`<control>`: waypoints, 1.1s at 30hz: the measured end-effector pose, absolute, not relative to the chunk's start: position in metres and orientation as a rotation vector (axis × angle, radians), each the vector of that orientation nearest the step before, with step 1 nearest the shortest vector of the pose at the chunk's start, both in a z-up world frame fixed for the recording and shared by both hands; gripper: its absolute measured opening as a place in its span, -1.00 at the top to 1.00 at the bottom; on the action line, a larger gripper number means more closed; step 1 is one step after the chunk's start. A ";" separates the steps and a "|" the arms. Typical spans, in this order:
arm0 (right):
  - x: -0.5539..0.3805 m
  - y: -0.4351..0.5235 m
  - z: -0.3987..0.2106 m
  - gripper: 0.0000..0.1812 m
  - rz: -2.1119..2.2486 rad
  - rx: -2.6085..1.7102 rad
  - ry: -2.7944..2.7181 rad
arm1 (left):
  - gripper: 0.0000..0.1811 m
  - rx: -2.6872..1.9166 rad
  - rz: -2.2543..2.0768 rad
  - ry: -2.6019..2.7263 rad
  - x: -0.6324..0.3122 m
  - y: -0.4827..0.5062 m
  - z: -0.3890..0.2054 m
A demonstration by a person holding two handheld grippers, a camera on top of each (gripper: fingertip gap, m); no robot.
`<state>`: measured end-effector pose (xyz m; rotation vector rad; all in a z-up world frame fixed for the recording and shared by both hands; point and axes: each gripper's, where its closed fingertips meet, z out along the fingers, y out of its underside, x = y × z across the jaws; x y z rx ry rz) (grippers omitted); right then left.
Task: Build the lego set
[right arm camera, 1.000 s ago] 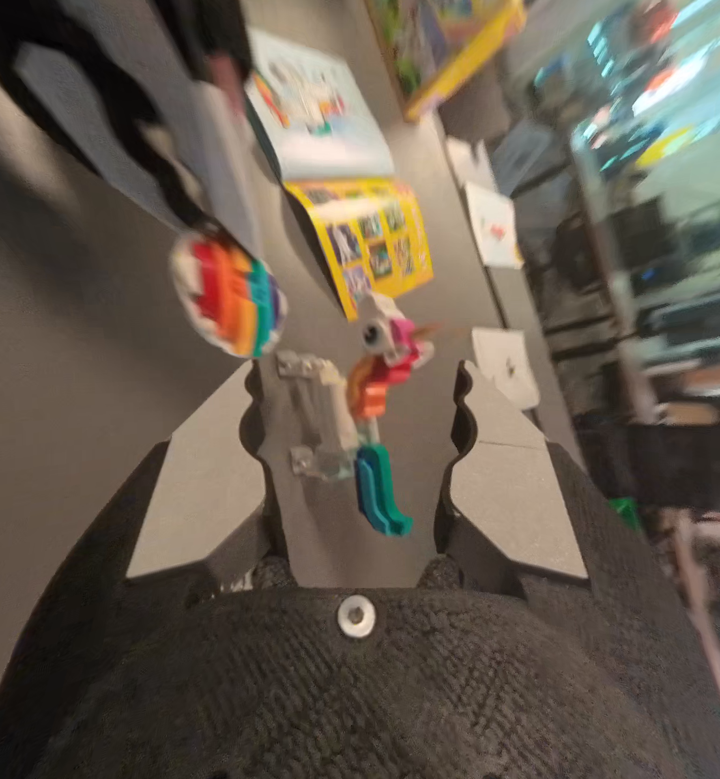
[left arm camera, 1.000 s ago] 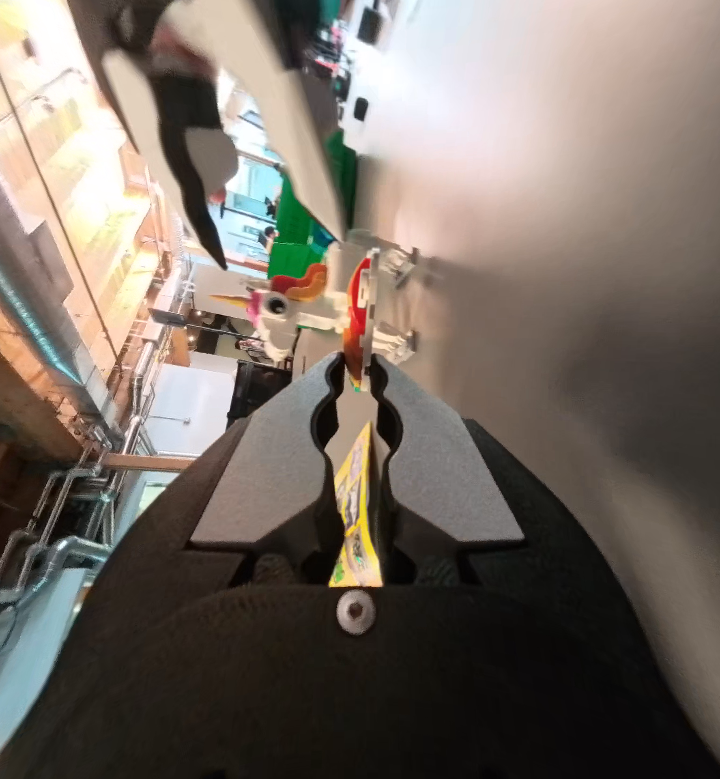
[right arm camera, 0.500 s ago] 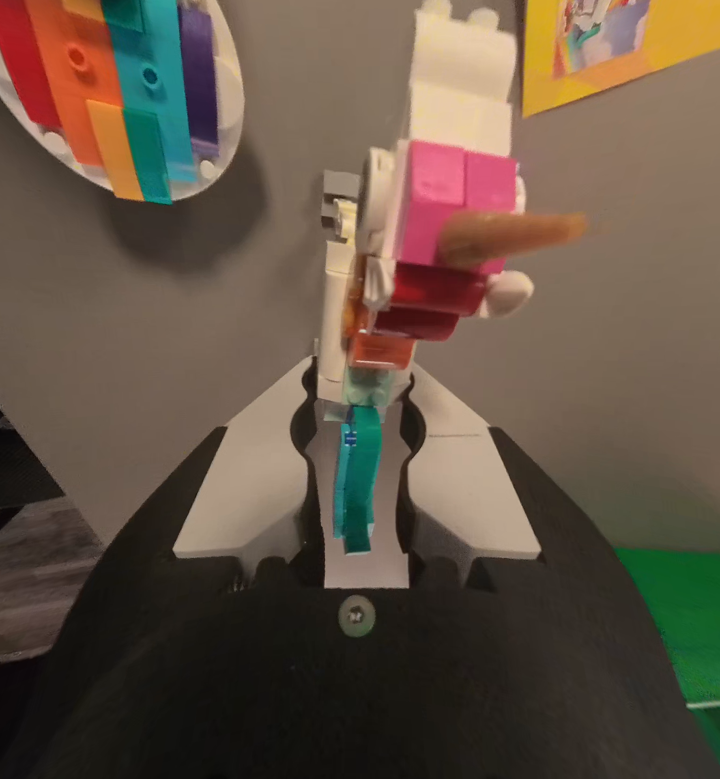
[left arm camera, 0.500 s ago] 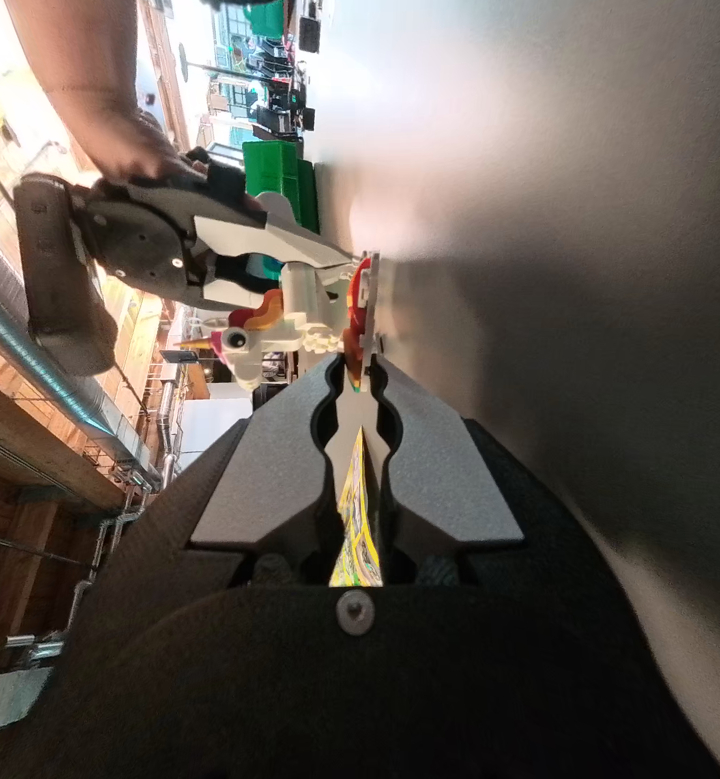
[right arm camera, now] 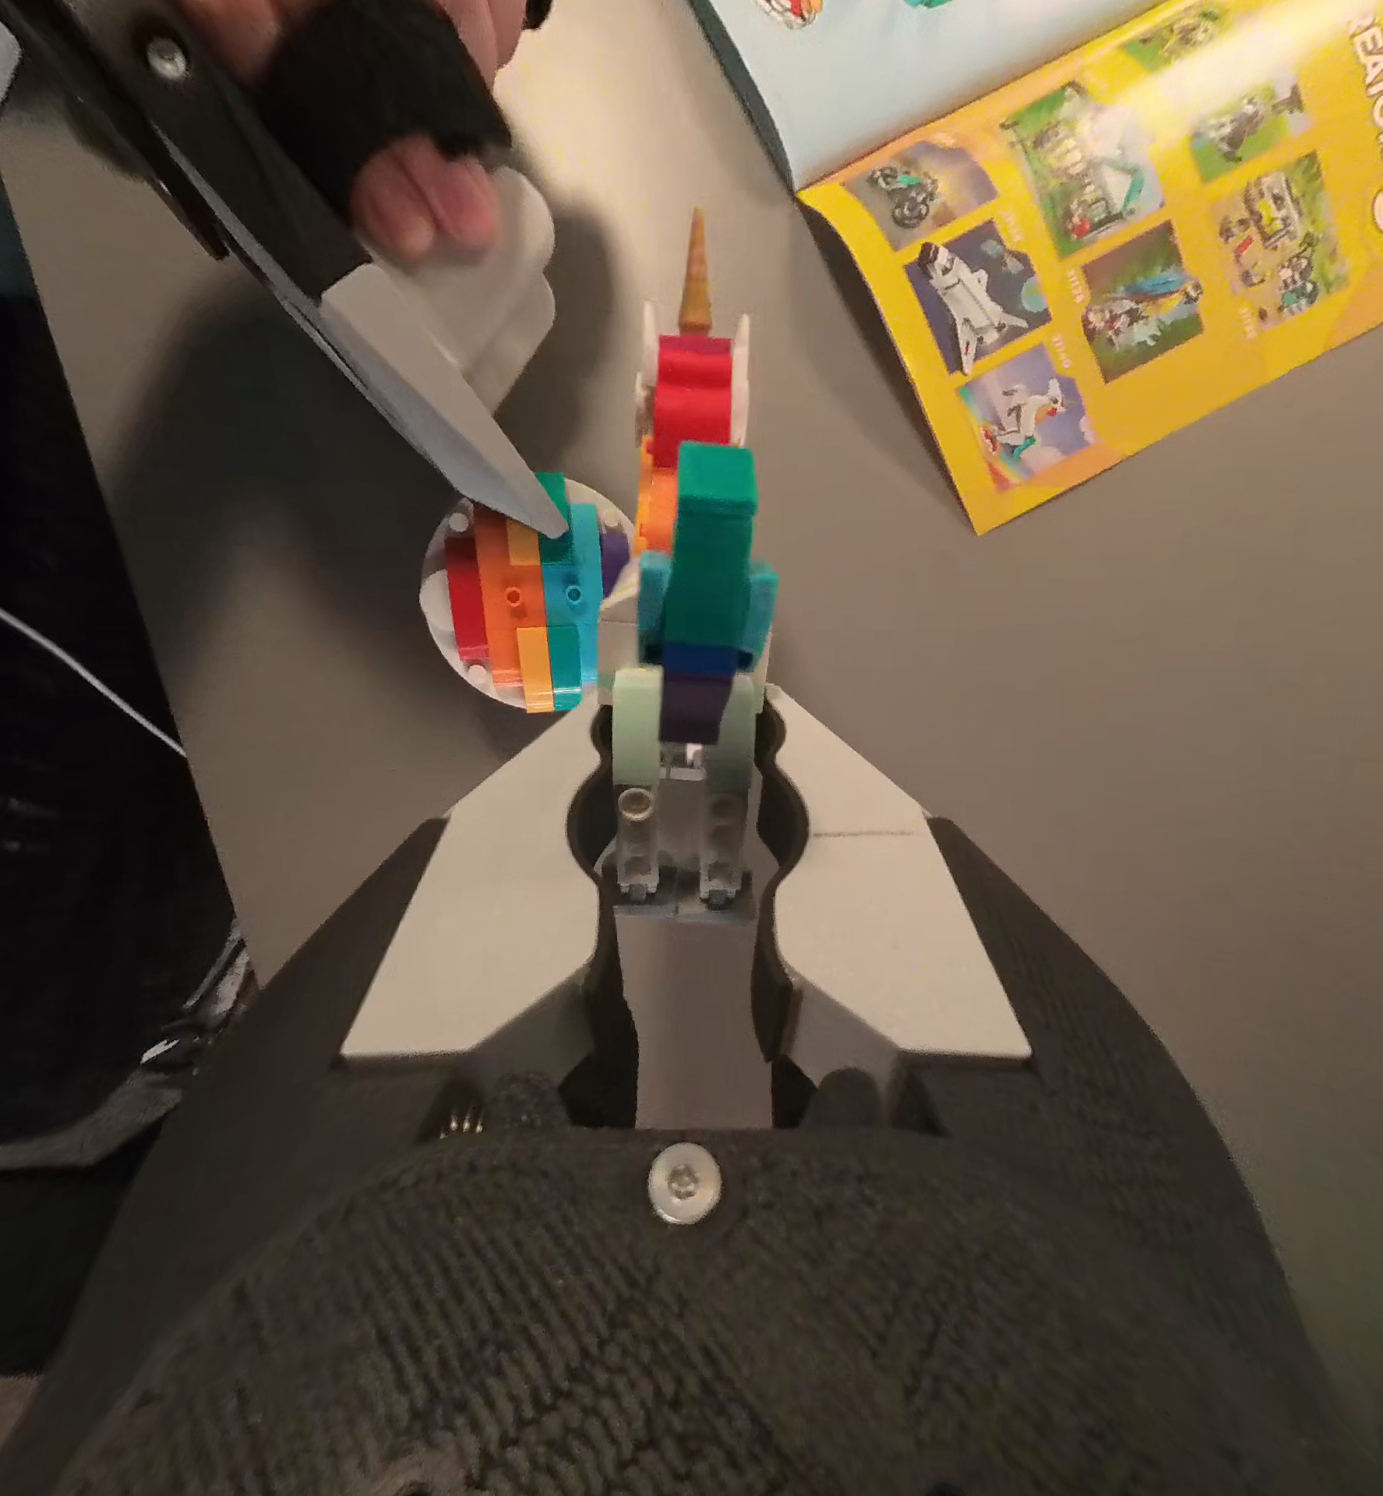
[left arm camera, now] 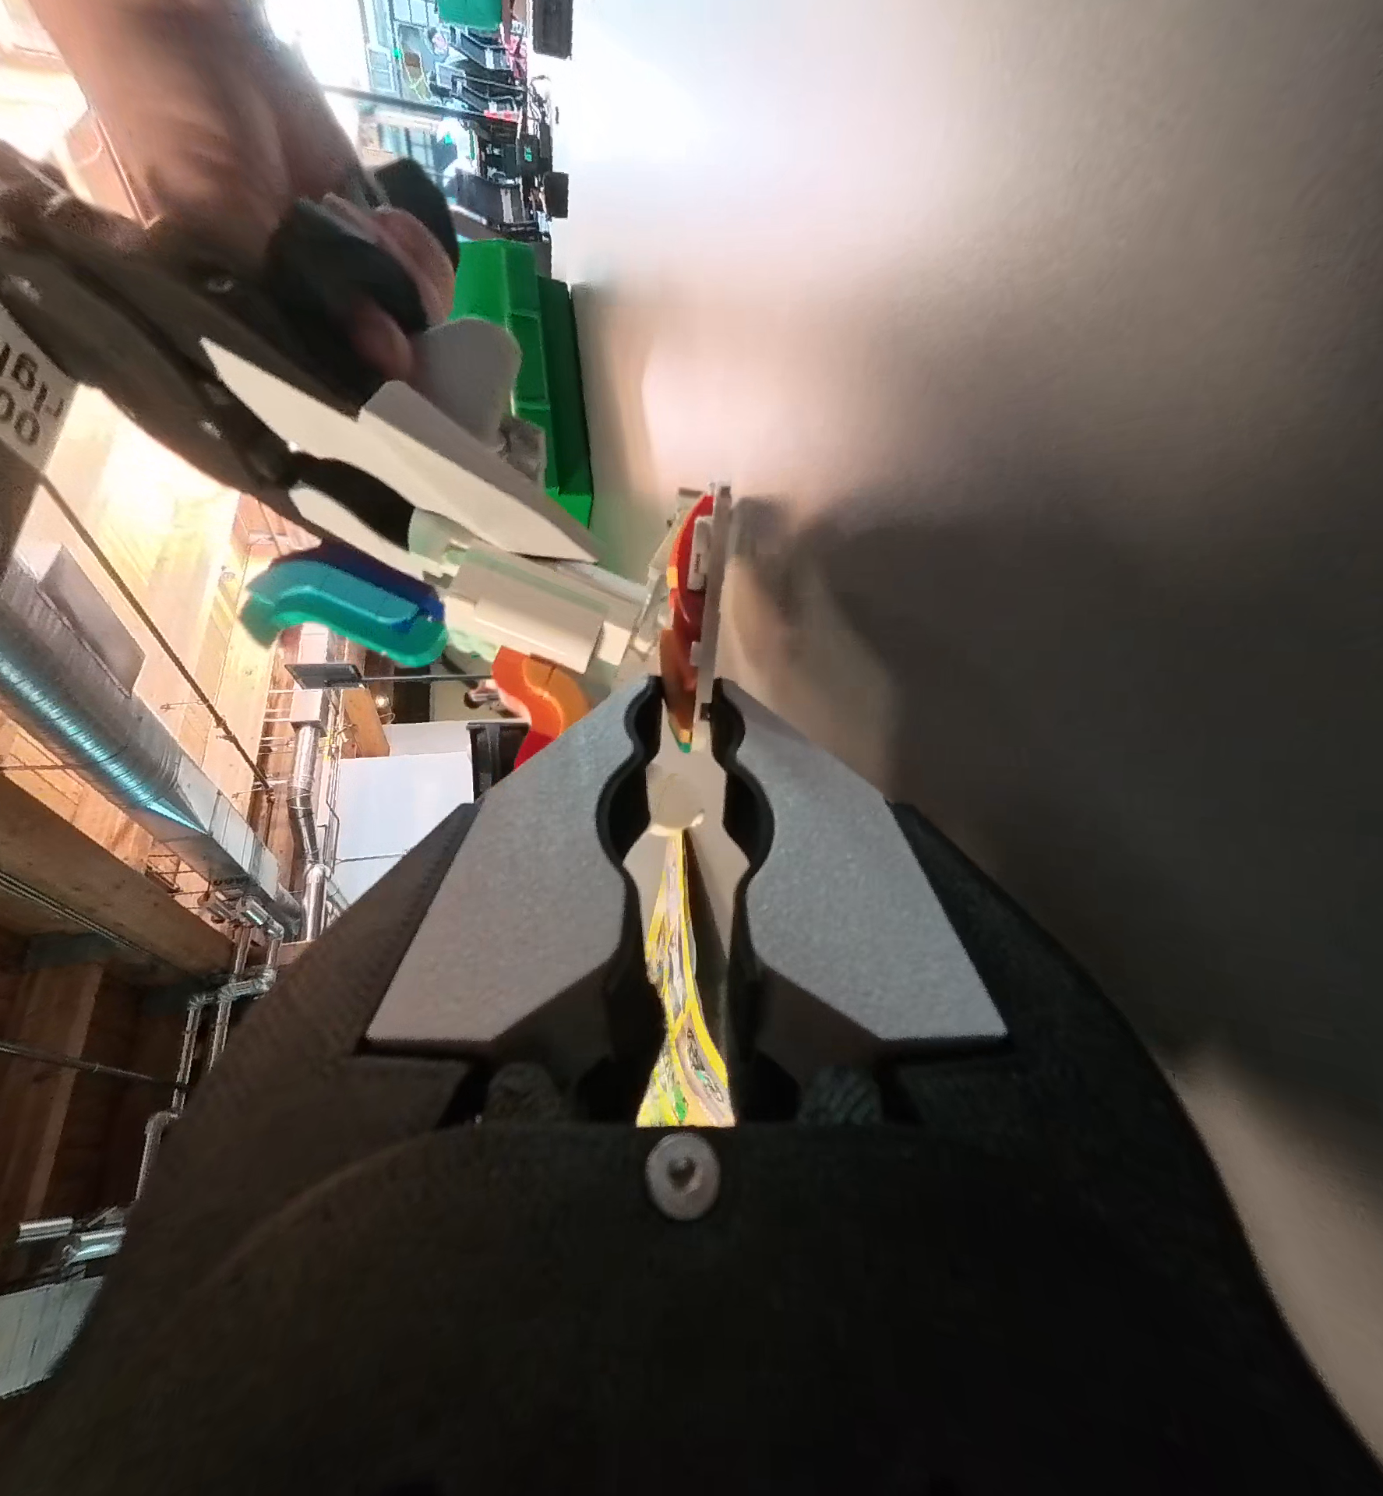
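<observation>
A white lego unicorn with a rainbow mane, gold horn and teal tail is held at its rear legs by my right gripper, which is shut on it. I see it from behind, tail toward the camera. A round white plate with rainbow bricks sits just left of it. My left gripper is shut on that plate's edge. In the left wrist view the unicorn reaches the plate's face, and the right gripper's fingers clamp it. The left gripper's fingertip overlaps the plate in the right wrist view.
A yellow instruction booklet lies open on the grey table to the far right. A green bin stands beyond the plate. A person's hand holds the left gripper. The table's edge runs along the left side. About 6 cm separates my left fingertips from my right.
The right gripper has turned the unicorn so its tail now faces the camera and brought it against the rainbow plate. The left gripper keeps its hold on the plate's edge.
</observation>
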<state>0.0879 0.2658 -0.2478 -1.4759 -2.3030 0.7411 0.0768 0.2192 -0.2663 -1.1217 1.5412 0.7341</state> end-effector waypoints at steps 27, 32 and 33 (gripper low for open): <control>0.098 0.298 -0.215 0.20 0.335 -1.561 -2.527 | 0.88 -1.113 0.755 1.586 0.081 0.224 -0.272; 0.090 0.279 -0.229 0.18 -0.048 -1.665 -2.845 | 0.88 -1.109 0.761 1.592 0.082 0.223 -0.272; 0.092 0.279 -0.236 0.19 -0.172 -1.681 -2.897 | 0.88 -1.107 0.763 1.593 0.082 0.223 -0.272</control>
